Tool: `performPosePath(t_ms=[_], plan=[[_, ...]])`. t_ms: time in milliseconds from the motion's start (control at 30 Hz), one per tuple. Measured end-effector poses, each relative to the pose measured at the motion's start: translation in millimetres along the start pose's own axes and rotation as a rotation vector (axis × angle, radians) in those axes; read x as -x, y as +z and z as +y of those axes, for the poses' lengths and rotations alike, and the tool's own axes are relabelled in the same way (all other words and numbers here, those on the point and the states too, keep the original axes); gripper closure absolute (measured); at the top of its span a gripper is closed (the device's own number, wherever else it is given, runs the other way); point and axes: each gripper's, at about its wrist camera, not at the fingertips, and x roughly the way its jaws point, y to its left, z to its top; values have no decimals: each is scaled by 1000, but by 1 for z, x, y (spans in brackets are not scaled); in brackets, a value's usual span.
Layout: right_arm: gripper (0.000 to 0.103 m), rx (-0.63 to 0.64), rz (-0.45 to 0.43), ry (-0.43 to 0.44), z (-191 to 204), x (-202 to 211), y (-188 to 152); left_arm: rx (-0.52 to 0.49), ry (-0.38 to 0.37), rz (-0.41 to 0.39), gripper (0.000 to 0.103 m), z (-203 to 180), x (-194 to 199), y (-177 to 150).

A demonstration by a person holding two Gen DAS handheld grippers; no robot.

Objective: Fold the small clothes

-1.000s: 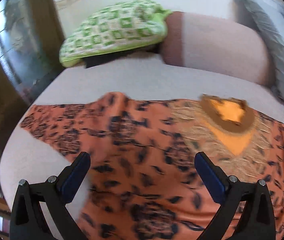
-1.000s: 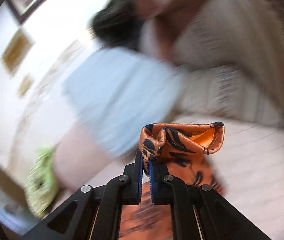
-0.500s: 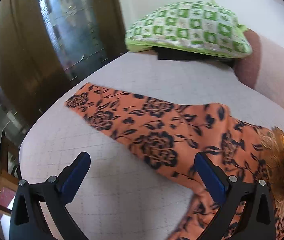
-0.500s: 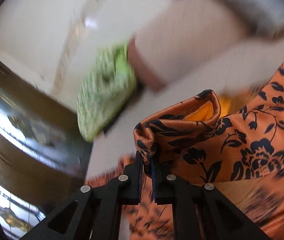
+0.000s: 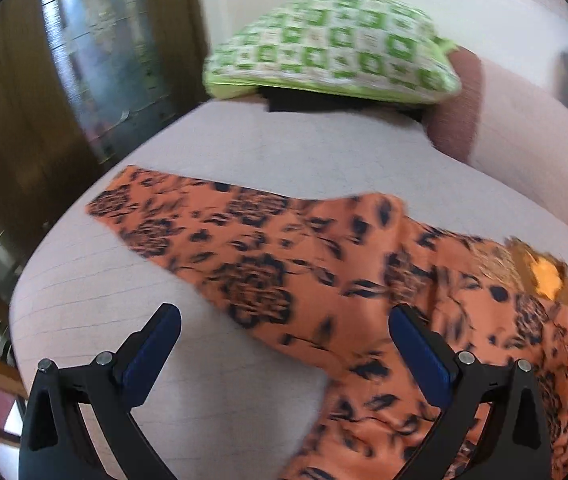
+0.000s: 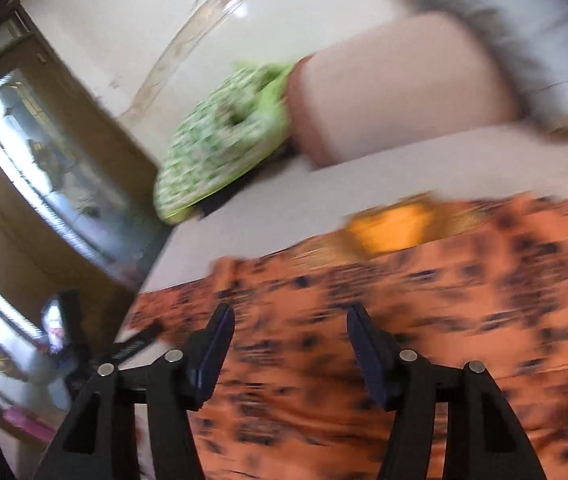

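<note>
An orange top with black flowers (image 5: 324, 280) lies spread on the pale bed (image 5: 264, 148), one sleeve (image 5: 172, 216) stretched out to the left. Its yellow neckline (image 5: 546, 276) is at the right. My left gripper (image 5: 284, 344) is open and empty just above the sleeve. In the right wrist view the same top (image 6: 444, 300) lies flat and blurred, its neckline (image 6: 392, 228) at the far side. My right gripper (image 6: 290, 336) is open and empty over the cloth.
A green checked pillow (image 5: 332, 60) and a pink bolster (image 5: 524, 132) lie at the bed's far end. A grey-white cushion (image 6: 524, 52) sits behind the bolster. A wooden cabinet with glass (image 5: 96, 80) stands at the left beyond the bed's edge.
My right gripper held a fold of the orange cloth; it has let go and its jaws stand open over the flat top. My left gripper stayed open and swung over the sleeve.
</note>
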Motion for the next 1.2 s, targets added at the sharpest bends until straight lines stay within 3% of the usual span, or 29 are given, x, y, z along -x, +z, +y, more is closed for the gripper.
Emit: performPosePath(t_ms=[200,300,367,467,533,733,767,833,1000,1067,1167,1200], plan=[[42,-21,-48,-179,-86,42,1,-129,-115,106,3,-56,-22,-15],[55,-92,-105,-227,-130,63,6,-183,-133,152,29,-81,-39,-21],[62,-117,-124,-243,-148,68,7,-205,-154,187,35,-92,-53,-23],[62,-156,-136,-260,-176,67,3,-204,-170,173,41,-95,-58,-18],[62,-193,-106,-258,-187,64,4,-212,-194,156,57,-95,-55,-13],[62,-199,-58,-183,-185,44,14,-178,-244,176,57,-85,-62,-4],[62,-180,-55,-186,-182,42,15,-181,-248,175,54,-85,-62,-4],[62,-148,-51,-200,-177,39,14,-186,-253,183,28,-84,-65,-3],[62,-189,-44,-179,-182,37,13,-237,-225,157,26,-94,-69,-13],[62,-193,-43,-183,-183,37,13,-229,-245,146,38,-97,-68,-15],[62,-187,-49,-192,-181,38,12,-262,-246,95,78,-105,-57,-19],[62,-183,-57,-197,-181,39,12,-263,-242,88,80,-109,-51,-22]])
